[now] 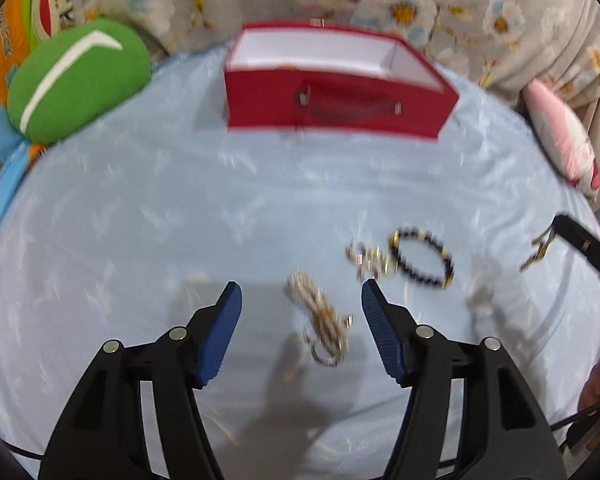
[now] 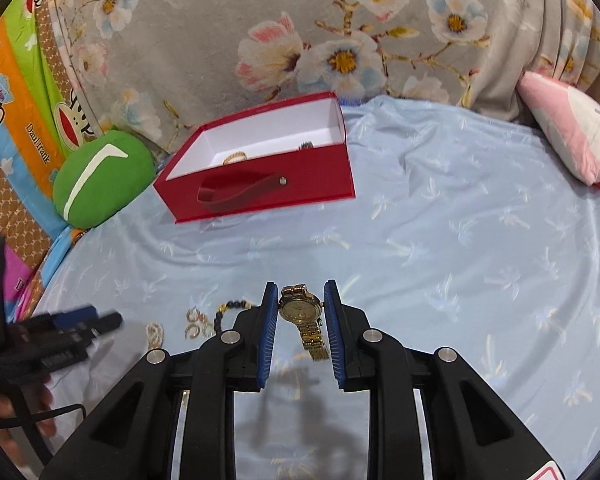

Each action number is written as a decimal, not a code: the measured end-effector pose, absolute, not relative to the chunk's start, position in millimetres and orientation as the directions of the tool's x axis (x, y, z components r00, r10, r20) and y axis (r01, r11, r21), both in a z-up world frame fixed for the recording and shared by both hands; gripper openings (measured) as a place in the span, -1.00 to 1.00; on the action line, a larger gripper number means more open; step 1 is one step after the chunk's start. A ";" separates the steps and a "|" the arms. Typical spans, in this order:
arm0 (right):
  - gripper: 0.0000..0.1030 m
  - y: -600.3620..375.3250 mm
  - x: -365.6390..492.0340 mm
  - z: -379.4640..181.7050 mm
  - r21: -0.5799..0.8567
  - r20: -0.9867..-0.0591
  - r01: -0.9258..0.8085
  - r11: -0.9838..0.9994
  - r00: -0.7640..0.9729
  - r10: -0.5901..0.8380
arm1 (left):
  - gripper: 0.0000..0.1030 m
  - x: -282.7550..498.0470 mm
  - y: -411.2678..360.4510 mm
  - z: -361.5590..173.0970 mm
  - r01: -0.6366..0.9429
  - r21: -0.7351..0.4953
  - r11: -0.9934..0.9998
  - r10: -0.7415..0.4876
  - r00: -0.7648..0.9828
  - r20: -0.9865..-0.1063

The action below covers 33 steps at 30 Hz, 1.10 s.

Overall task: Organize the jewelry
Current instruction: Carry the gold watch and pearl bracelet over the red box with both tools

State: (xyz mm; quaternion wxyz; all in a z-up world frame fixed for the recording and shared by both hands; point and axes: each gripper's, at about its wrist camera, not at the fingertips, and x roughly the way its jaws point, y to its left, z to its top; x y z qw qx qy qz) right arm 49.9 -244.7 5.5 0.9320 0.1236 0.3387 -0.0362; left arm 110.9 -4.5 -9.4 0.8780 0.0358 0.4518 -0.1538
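A: Right tool [image 2: 300,300] first: what are its blue pads doing?

B: They pinch a gold watch [image 2: 301,307] by the case, one pad on each side, and the metal band trails back between the fingers above the bed sheet [image 2: 460,240]. The left tool [image 1: 302,296] is spread wide, with nothing touching its pads.

A: Take me from the biggest thing down.

B: The pale blue bed sheet fills both views. Behind it hangs a grey floral fabric [image 2: 260,20]. A green cushion [image 2: 100,176] lies at the left edge of the bed, and a pink and white plush pillow [image 2: 572,128] at the right. Next comes the red box [image 2: 260,160], open on top with a white lining and a red strap handle on its front wall. It sits near the far side of the bed, well apart from both tools.

A: Anything inside it?

B: A gold ring-shaped piece [image 2: 235,157] lies on the white floor, and a small dark piece [image 2: 306,145] near the right wall; I cannot tell what that one is.

A: And loose on the sheet?

B: A black beaded bracelet [image 1: 422,258] with gold accents, then a pale twisted chain [image 1: 320,320] lying between the left tool's open fingers, then a cluster of small gold pieces [image 1: 366,260] just beside the bracelet. The left view is blurred, so finer detail is lost.
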 end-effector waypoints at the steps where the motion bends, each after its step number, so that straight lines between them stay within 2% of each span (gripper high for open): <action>1: -0.57 -244.3 49.2 1.6 0.213 -0.648 0.152 0.965 0.761 0.023 | 0.16 110.2 -8.4 -21.0 0.295 -0.074 0.953 -0.228 0.530 -0.817; 2: -0.57 -243.8 48.4 -0.8 0.217 -0.651 0.151 0.964 0.758 0.028 | 0.15 109.6 -10.8 -29.6 0.294 -0.073 0.953 -0.224 0.521 -0.824; 6: -0.57 -241.3 44.7 -3.6 0.213 -0.657 0.149 0.966 0.753 0.028 | -0.10 110.2 -20.2 -49.3 0.281 -0.048 0.958 -0.192 0.513 -0.837; 7: -0.57 -241.2 44.1 -3.7 0.212 -0.657 0.151 0.966 0.753 0.027 | -0.22 109.1 -22.6 -49.8 0.286 -0.032 0.958 -0.183 0.519 -0.835; 8: -0.57 -241.5 43.5 -3.8 0.213 -0.657 0.152 0.965 0.753 0.026 | -0.52 108.2 -24.2 -49.1 0.294 -0.028 0.956 -0.185 0.522 -0.832; 9: -0.57 -241.8 43.4 -4.1 0.215 -0.657 0.153 0.965 0.753 0.027 | -0.61 108.6 -24.3 -48.7 0.299 -0.042 0.953 -0.198 0.514 -0.835; 14: -0.57 -242.2 42.9 -3.8 0.217 -0.653 0.150 0.965 0.756 0.029 | -0.64 105.4 -20.2 -35.6 0.326 -0.097 0.940 -0.261 0.510 -0.820; 21: -0.58 -239.4 50.2 18.6 0.202 -0.618 0.118 0.972 0.785 0.033 | -0.64 109.7 -6.2 15.5 0.342 -0.138 0.930 -0.322 0.570 -0.756; 33: -0.57 -247.7 156.7 93.2 0.177 -0.515 -0.007 0.984 0.851 0.098 | -0.64 211.6 -6.2 102.6 0.319 -0.033 0.947 -0.263 0.715 -0.647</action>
